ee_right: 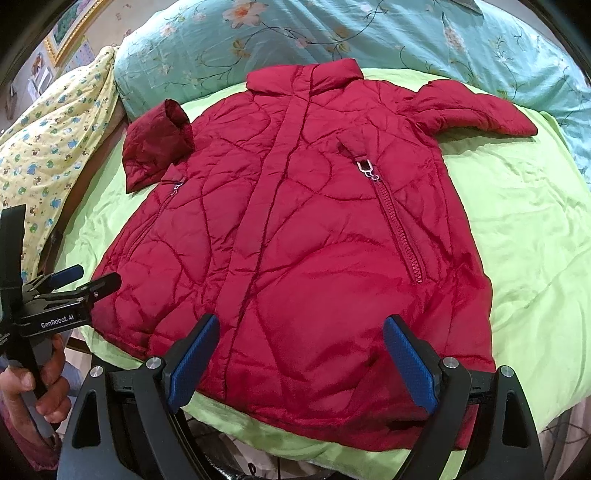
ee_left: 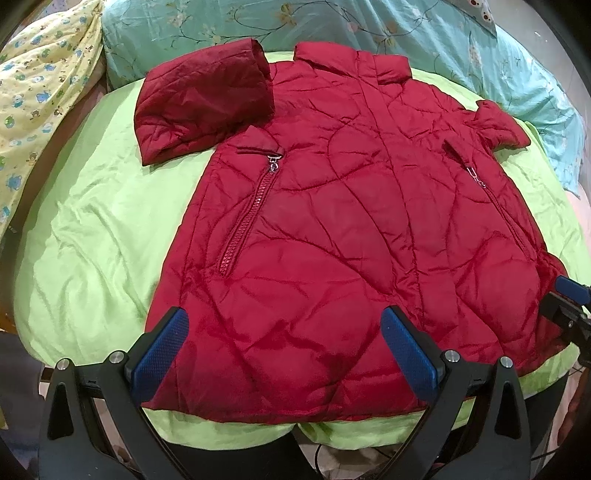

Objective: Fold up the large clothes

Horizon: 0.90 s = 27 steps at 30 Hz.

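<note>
A red quilted jacket (ee_left: 332, 206) lies front up on a light green sheet (ee_left: 96, 229), collar far from me. It also shows in the right wrist view (ee_right: 295, 240). Its left sleeve (ee_left: 199, 107) is folded back on itself; the right sleeve (ee_right: 476, 107) sticks out sideways. My left gripper (ee_left: 284, 339) is open, hovering over the hem's left part. My right gripper (ee_right: 299, 347) is open over the hem's right part. Neither holds anything. The left gripper also shows at the left edge of the right wrist view (ee_right: 85, 280).
A teal floral quilt (ee_right: 332, 33) lies behind the jacket. A yellow printed blanket (ee_left: 40, 92) is heaped at the left. The green sheet's near edge (ee_right: 295, 450) drops off just below the hem. A hand (ee_right: 40, 384) holds the left gripper's handle.
</note>
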{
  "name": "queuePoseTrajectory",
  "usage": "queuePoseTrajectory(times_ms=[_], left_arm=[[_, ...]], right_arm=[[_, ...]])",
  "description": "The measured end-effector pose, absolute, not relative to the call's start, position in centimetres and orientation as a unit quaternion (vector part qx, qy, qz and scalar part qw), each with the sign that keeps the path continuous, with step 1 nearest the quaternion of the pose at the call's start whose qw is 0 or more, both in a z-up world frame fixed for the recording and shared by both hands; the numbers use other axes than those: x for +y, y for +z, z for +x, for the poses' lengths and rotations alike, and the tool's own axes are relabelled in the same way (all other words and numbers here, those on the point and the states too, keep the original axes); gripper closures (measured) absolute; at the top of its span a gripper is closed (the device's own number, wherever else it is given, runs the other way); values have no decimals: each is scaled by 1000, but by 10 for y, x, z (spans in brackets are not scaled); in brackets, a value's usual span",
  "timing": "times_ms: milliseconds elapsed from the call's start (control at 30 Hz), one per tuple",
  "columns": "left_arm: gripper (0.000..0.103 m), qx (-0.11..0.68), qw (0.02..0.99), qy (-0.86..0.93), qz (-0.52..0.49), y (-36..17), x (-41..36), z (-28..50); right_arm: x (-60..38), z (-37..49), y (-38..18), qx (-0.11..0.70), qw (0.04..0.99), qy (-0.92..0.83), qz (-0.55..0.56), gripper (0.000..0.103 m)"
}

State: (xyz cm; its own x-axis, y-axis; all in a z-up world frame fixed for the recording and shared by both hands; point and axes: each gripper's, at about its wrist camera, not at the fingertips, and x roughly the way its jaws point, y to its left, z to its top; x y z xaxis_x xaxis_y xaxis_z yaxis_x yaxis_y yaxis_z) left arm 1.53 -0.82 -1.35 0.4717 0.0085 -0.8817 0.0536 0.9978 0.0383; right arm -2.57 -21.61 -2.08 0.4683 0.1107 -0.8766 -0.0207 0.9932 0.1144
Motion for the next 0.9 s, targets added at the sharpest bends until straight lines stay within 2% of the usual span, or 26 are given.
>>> queuePoseTrajectory(times_ms=[900], left_arm=[[0,485,874,-29,26,-18,-23,97]], right_arm=[[-327,52,3,463,881,-35,96,12]])
